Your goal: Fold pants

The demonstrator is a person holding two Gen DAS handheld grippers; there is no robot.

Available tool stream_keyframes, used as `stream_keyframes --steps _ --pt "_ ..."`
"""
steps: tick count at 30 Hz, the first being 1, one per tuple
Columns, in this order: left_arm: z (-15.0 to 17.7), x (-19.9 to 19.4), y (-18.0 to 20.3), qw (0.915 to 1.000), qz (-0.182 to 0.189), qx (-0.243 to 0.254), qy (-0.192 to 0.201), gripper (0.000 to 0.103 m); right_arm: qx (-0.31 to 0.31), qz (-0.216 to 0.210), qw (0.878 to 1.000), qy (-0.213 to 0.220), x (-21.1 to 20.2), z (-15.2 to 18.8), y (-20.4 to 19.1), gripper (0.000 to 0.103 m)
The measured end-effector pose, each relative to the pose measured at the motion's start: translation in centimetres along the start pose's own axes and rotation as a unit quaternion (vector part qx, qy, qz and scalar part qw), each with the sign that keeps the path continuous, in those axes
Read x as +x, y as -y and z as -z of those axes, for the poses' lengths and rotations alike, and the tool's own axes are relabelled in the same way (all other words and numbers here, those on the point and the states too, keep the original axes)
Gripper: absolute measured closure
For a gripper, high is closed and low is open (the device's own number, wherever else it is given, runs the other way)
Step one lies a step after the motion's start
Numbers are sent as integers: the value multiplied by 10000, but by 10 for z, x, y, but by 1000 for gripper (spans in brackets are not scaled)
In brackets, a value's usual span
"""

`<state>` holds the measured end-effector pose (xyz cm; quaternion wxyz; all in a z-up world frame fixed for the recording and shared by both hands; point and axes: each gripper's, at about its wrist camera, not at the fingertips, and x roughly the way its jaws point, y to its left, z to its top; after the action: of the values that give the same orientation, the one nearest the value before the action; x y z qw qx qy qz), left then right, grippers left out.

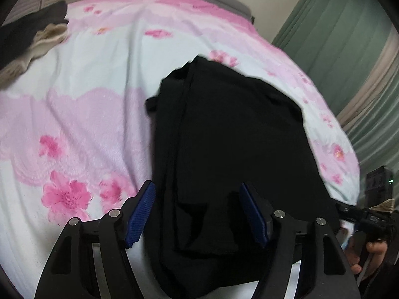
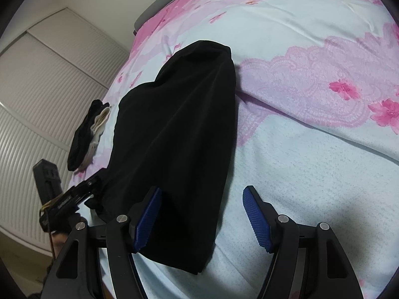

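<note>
Black pants (image 1: 224, 134) lie folded lengthwise on the floral bedspread (image 1: 87, 114), running away from me. My left gripper (image 1: 198, 211) is open, its blue pads (image 1: 142, 214) on either side of the near end of the pants, holding nothing. In the right wrist view the pants (image 2: 179, 129) stretch from near to far. My right gripper (image 2: 203, 215) is open over the near right edge of the pants, its left pad (image 2: 147, 220) above the cloth, its right pad over the bedspread (image 2: 311, 149). The other gripper shows at each view's edge (image 2: 74, 196).
A pile of dark and cream clothes (image 1: 30, 37) lies at the far left of the bed, also in the right wrist view (image 2: 87, 134). Green curtains (image 1: 349, 37) hang to the right. A louvred wardrobe door (image 2: 45, 87) stands beyond the bed's left side.
</note>
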<state>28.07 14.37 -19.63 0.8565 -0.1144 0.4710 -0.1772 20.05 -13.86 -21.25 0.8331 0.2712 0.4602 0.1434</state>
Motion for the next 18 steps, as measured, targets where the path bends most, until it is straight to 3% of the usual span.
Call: stream_keyframes --steps 7,14,18 --pt "8 8 -2 9998 161 -146 -40 37 -31 -48 10000 -52 5 0 0 34" --pt "0 21 -5 9990 218 -252 -288 37 -119 -378 9990 -229 19 -1 -9 34" --pt "-8 27 -14 9978 386 -419 -352 39 263 -737 9962 -391 29 -5 4 34"
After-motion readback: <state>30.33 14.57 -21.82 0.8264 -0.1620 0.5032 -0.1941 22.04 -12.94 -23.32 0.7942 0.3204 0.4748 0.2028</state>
